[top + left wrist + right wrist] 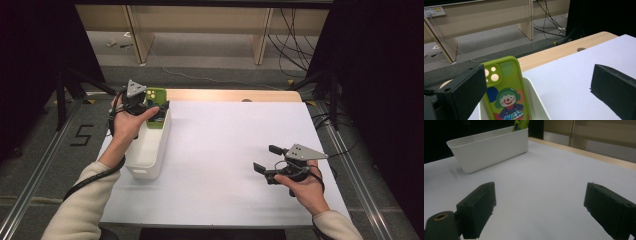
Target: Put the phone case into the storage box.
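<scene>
Currently the green phone case (505, 92) is standing upright at the far end of the white bin (148, 150) by the table's left edge; both the left gripper (537, 92) and right gripper (541, 212) are gaping wide, holding nothing.

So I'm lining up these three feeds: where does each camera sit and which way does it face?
High view: above the person's side, looking forward and down on the white table; both forearms, left gripper, right gripper.
Left gripper view: between its open jaws, over the green phone case in the white bin.
Right gripper view: low over the table, facing the bin.
All share bin and case.
</scene>
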Demonstrator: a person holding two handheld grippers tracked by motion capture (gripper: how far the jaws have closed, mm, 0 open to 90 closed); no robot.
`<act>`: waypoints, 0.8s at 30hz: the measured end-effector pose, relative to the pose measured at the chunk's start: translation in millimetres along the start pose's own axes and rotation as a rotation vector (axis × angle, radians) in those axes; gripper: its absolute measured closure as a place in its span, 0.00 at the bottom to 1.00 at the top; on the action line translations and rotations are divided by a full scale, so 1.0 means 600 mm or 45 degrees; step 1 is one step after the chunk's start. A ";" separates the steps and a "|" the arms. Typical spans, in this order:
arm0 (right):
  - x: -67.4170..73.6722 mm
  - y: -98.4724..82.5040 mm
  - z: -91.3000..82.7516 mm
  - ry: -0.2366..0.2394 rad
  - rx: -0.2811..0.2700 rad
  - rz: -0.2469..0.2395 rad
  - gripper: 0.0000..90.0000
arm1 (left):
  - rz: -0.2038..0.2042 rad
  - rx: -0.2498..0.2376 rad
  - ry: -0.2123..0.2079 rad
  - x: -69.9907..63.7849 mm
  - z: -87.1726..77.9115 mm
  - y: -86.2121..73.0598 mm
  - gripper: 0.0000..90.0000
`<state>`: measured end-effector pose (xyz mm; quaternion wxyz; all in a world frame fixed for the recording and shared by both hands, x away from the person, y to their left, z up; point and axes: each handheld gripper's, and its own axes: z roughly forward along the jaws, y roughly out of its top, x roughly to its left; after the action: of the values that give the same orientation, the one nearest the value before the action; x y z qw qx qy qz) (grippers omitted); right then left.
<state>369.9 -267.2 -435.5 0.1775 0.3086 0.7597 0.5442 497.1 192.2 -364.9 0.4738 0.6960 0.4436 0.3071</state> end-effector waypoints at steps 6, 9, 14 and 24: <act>0.001 0.000 0.000 -0.002 -0.001 -0.003 0.13 | -0.014 -0.007 -0.036 -0.007 -0.012 -0.008 0.00; 0.000 0.000 -0.001 -0.003 -0.001 -0.003 0.13 | -0.003 -0.020 -0.046 -0.012 -0.020 -0.011 0.00; 0.000 0.000 -0.001 -0.005 -0.001 -0.002 0.13 | 0.022 -0.040 -0.075 -0.025 -0.032 -0.012 0.01; 0.001 0.000 0.000 -0.004 -0.003 -0.001 0.13 | 0.041 -0.043 -0.102 -0.039 -0.048 -0.025 0.01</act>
<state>369.5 -266.9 -435.3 0.1790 0.3090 0.7589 0.5446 458.0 184.2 -368.7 0.4980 0.7067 0.4077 0.2939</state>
